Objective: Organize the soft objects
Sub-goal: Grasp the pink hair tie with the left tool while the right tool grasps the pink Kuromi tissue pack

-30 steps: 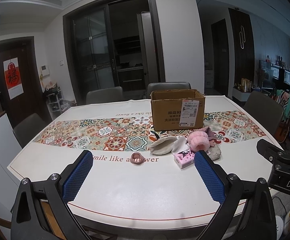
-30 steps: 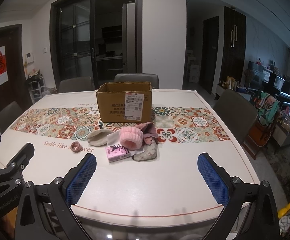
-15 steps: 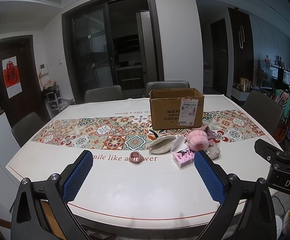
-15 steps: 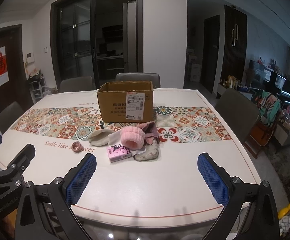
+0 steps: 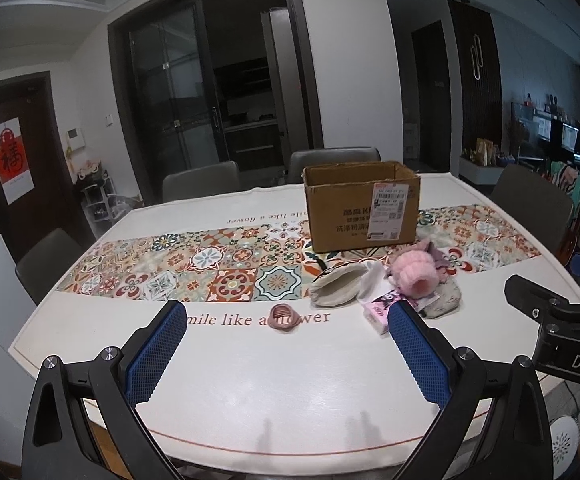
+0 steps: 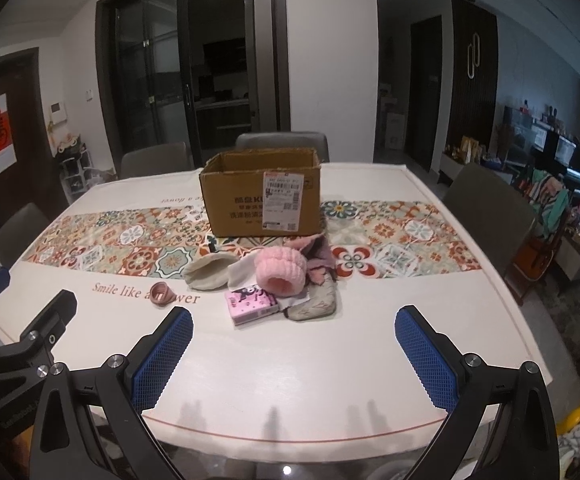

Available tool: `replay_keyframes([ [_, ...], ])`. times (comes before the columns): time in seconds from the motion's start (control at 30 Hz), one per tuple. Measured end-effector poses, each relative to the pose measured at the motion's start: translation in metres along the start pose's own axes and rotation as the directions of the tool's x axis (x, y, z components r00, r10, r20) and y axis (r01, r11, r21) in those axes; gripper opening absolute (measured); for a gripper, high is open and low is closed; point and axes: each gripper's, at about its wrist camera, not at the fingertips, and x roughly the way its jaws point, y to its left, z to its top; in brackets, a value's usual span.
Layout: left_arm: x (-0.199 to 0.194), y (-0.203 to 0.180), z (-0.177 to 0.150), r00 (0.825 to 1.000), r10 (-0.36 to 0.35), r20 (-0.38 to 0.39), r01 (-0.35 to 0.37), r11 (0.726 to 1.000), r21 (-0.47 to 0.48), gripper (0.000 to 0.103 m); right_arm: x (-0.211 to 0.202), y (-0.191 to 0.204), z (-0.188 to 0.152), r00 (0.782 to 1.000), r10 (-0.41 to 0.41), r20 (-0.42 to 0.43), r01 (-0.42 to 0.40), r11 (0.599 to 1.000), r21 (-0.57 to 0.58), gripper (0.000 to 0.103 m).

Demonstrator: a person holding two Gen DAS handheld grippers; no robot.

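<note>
A pile of soft things lies in front of an open cardboard box (image 6: 261, 196) on the table: a fluffy pink band (image 6: 281, 273), a beige pouch (image 6: 209, 270), a grey pouch (image 6: 316, 304), a pink tissue pack (image 6: 251, 303) and a small pink ring (image 6: 161, 293). The box (image 5: 362, 210), pink band (image 5: 414, 278) and ring (image 5: 283, 317) also show in the left wrist view. My left gripper (image 5: 285, 354) and right gripper (image 6: 294, 358) are both open and empty, above the table's near edge, short of the pile.
The white table (image 6: 290, 380) has a patterned tile runner (image 6: 109, 244) across its middle. Grey chairs (image 6: 486, 204) stand around it. The right gripper's body (image 5: 562, 336) shows at the right in the left wrist view.
Both views have shifted only slightly; the pile and box sit a touch nearer in the frames. Both grippers stay open.
</note>
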Motion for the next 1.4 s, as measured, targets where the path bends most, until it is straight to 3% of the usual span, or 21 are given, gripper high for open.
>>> replay_keyframes([
  [0.6, 0.115, 0.034, -0.014, 0.993, -0.06, -0.106, 0.063, 0.998, 0.025, 0.101, 0.11, 0.059, -0.001, 0.99, -0.018, -0.137, 0.012, 0.999, -0.05, 0.102],
  [1.4, 0.228, 0.023, -0.045, 0.964, -0.13, -0.234, 0.154, 0.984, 0.087, 0.095, 0.224, 0.08, -0.027, 0.962, -0.106, -0.253, 0.061, 0.982, -0.179, 0.098],
])
